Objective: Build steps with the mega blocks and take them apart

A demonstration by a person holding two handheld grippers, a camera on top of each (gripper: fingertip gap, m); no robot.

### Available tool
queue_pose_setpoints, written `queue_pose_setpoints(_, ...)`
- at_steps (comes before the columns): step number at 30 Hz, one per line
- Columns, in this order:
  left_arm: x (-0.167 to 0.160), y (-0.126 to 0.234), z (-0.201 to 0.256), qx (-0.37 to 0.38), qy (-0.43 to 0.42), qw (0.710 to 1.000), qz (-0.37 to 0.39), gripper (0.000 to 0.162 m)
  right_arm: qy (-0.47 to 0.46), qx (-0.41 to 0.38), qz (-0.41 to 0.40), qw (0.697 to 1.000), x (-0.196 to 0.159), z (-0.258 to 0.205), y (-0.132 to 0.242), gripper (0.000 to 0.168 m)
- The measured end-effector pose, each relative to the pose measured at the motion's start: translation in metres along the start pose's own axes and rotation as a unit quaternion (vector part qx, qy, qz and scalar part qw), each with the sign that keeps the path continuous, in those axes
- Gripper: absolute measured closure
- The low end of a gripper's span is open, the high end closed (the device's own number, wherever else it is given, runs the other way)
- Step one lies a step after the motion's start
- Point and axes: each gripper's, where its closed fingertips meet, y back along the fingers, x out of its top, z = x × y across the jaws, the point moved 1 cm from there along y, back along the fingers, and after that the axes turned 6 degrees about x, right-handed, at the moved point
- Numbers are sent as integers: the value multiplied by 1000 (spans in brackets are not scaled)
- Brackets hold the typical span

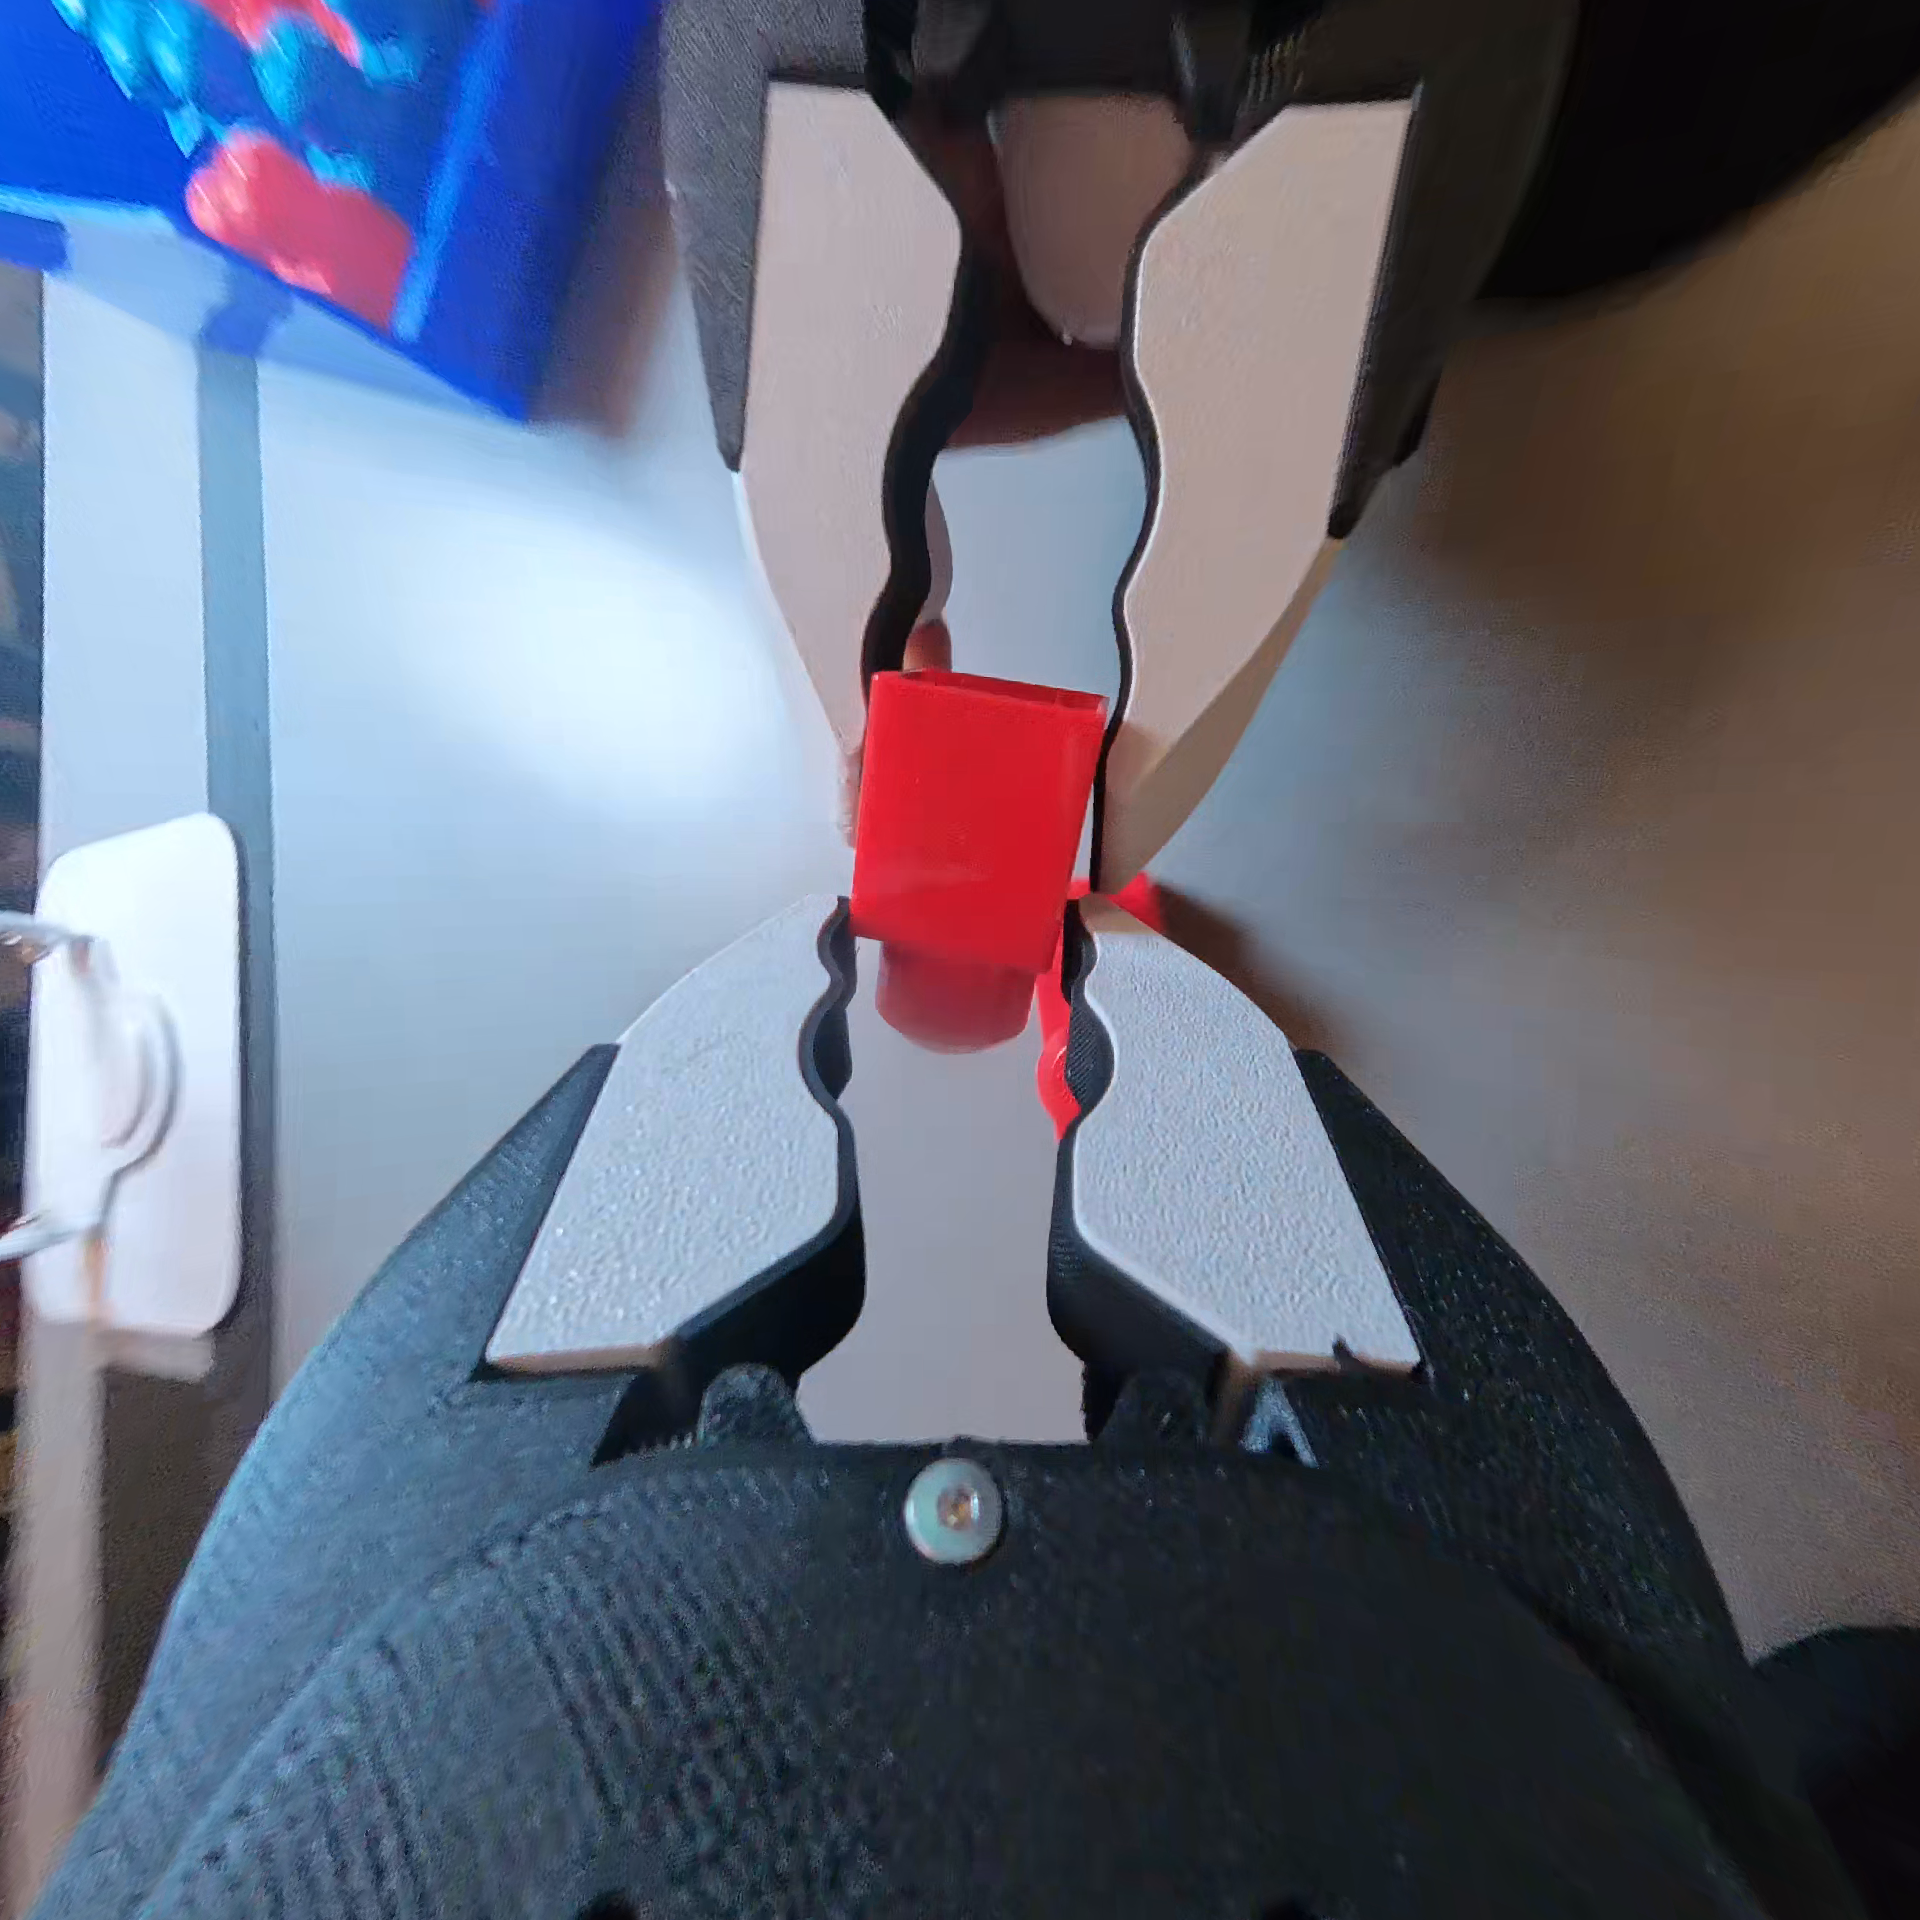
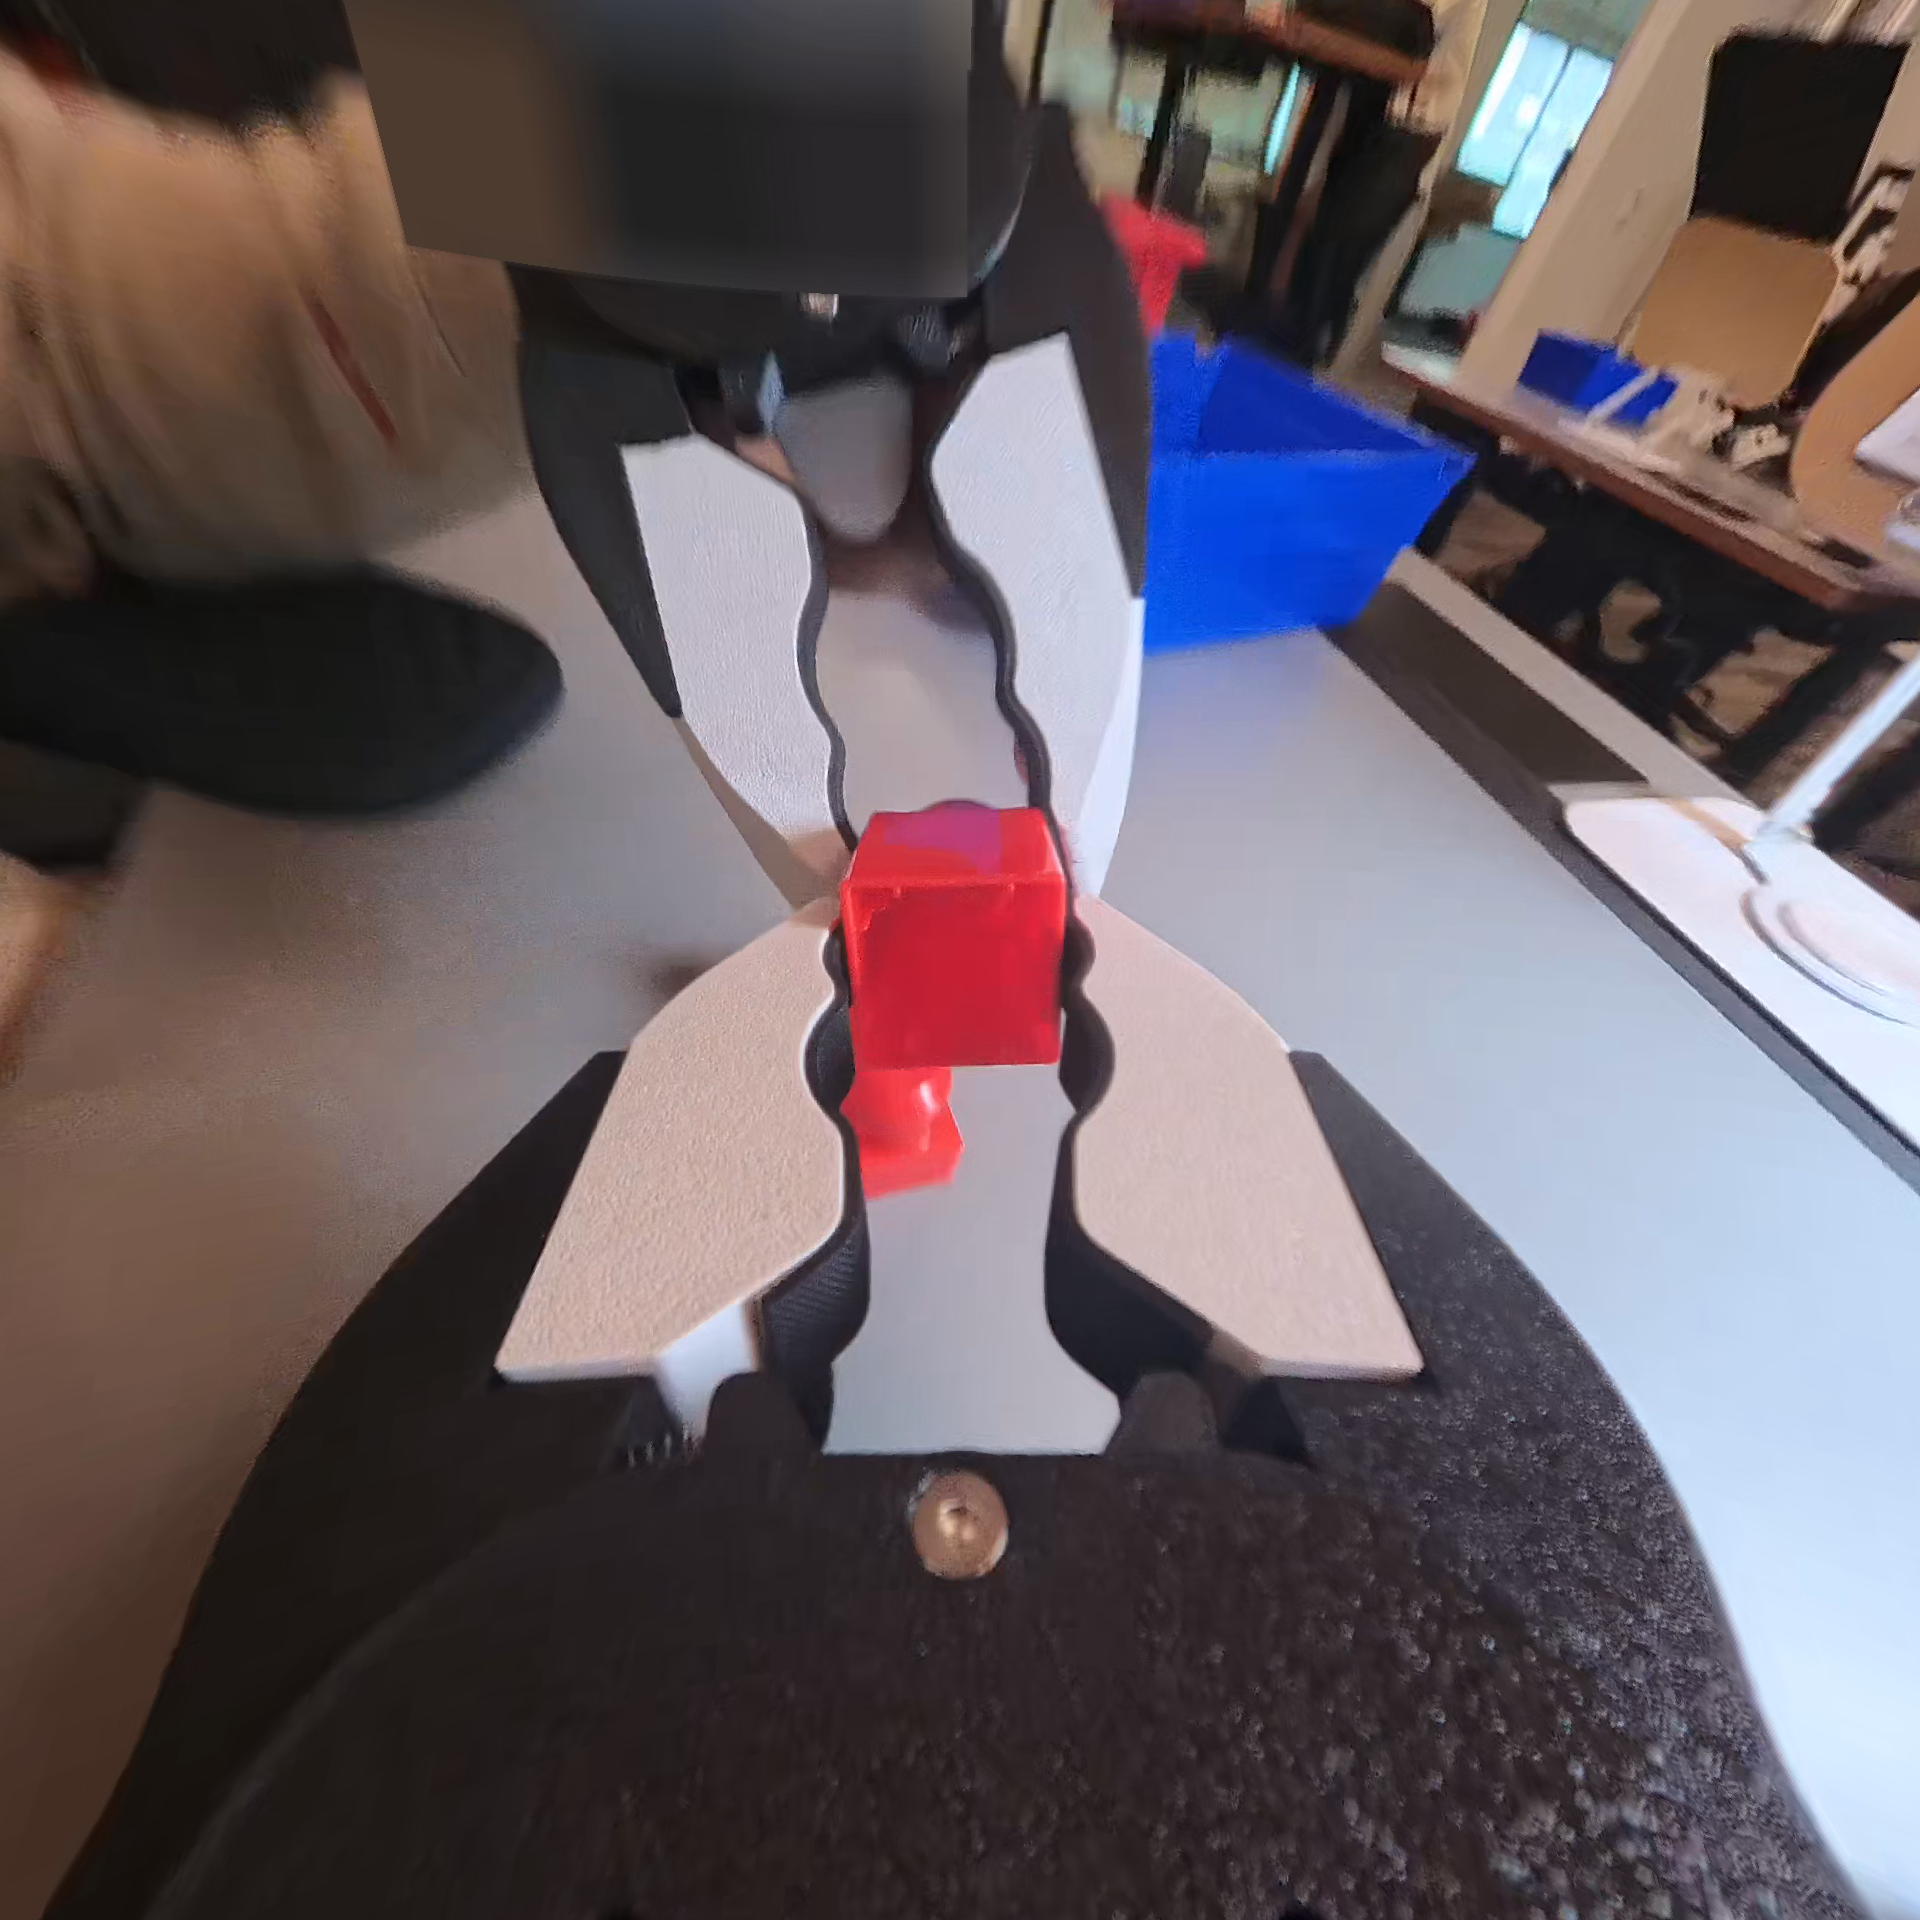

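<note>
A red mega block (image 1: 971, 821) hangs above the white table (image 1: 520, 727), pinched between both grippers, which face each other tip to tip. My left gripper (image 1: 961, 925) is shut on its stud end. My right gripper (image 1: 987, 769) comes in from above and is shut on its open end. In the right wrist view the same block (image 2: 951, 966) sits between the right gripper's tips (image 2: 956, 956), and the left gripper (image 2: 951, 831) closes on its far end. A second red block (image 2: 904, 1132) shows just below, partly hidden; I cannot tell whether the two are joined.
A blue bin (image 1: 312, 187) of red and blue blocks stands at the far left; it also shows in the right wrist view (image 2: 1278, 499). A white lamp base (image 2: 1818, 935) sits past a dark table seam (image 2: 1558, 810). A person's sleeve (image 2: 187, 312) is at the left. My two grippers' fingertips are within a few centimetres of each other.
</note>
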Motion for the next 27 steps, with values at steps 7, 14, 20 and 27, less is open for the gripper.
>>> queue_pose_setpoints(7,46,52,-24,-84,219,915,329,124,-135,69,236,960,52,13,42,132)
queue_pose_setpoints(14,44,48,-20,-95,211,920,316,136,-130,102,121,979,18,0,14,131)
queue_pose_setpoints(20,36,35,-19,-63,194,938,281,162,-53,59,-31,996,-20,-5,-3,167)
queue_pose_setpoints(27,8,29,-37,-23,210,948,237,157,-50,2,-51,997,-26,16,5,154)
